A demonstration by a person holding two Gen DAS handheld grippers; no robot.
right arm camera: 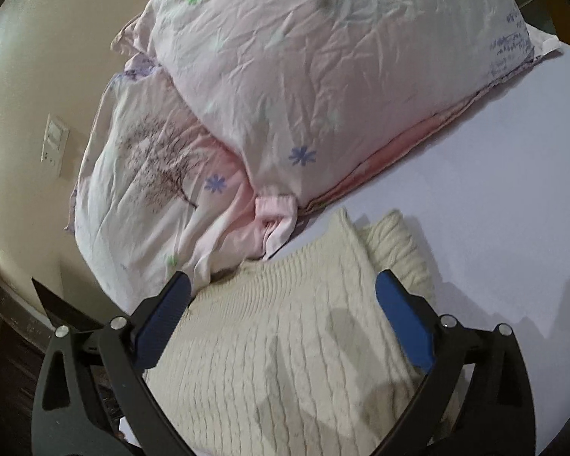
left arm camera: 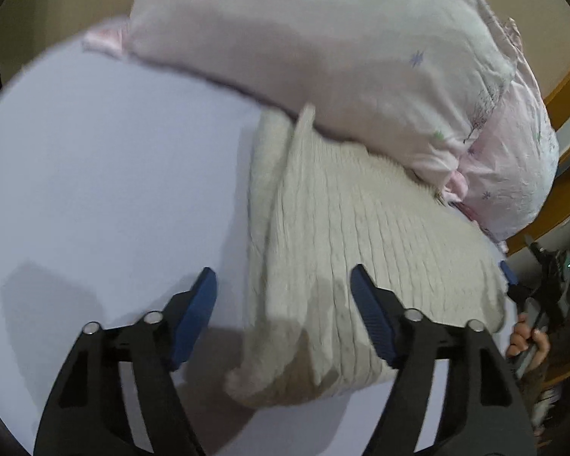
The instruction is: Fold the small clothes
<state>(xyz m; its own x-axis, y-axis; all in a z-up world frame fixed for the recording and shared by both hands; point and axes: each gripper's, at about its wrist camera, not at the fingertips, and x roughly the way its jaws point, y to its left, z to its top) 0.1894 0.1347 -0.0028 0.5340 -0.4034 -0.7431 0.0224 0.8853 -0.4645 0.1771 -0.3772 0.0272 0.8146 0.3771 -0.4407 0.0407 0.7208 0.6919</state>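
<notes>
A cream cable-knit sweater (left arm camera: 345, 266) lies folded on a pale lavender bedsheet (left arm camera: 106, 174), filling the centre and lower right of the left wrist view. Its far edge sits right against a pink pillow (left arm camera: 323, 57) printed with small green and blue flowers, which spans the top of the frame. The left gripper (left arm camera: 283, 285) hangs over the sweater's left edge with its jaws spread wide and nothing between them; one blue pad (left arm camera: 195, 315) is above bare sheet at lower left, the other above the knit at lower centre. This view is blurred.

At the right edge of the same view, the right gripper (left arm camera: 528, 288) shows partly beyond the sweater's right side, with a hand (left arm camera: 528, 342) on its grip; its blue tip sits just beside the knit.

In the right wrist view, the right gripper (right arm camera: 285, 296) is likewise spread wide and holds nothing, its blue pads (right arm camera: 406, 323) framing the sweater (right arm camera: 285, 342), which fills the lower centre. A rolled ribbed part (right arm camera: 395, 243) of the garment lies along its upper right edge. The pillow (right arm camera: 323, 76) occupies the upper centre, resting on a second pink pillow (right arm camera: 144, 190) with a tree print at centre left. A small pink garment (right arm camera: 277, 216) hangs out between them, near the sweater's far edge. A wall switch plate (right arm camera: 55, 144) shows at left on the beige wall (right arm camera: 38, 57). The sheet (right arm camera: 513, 190) runs down the right side.
</notes>
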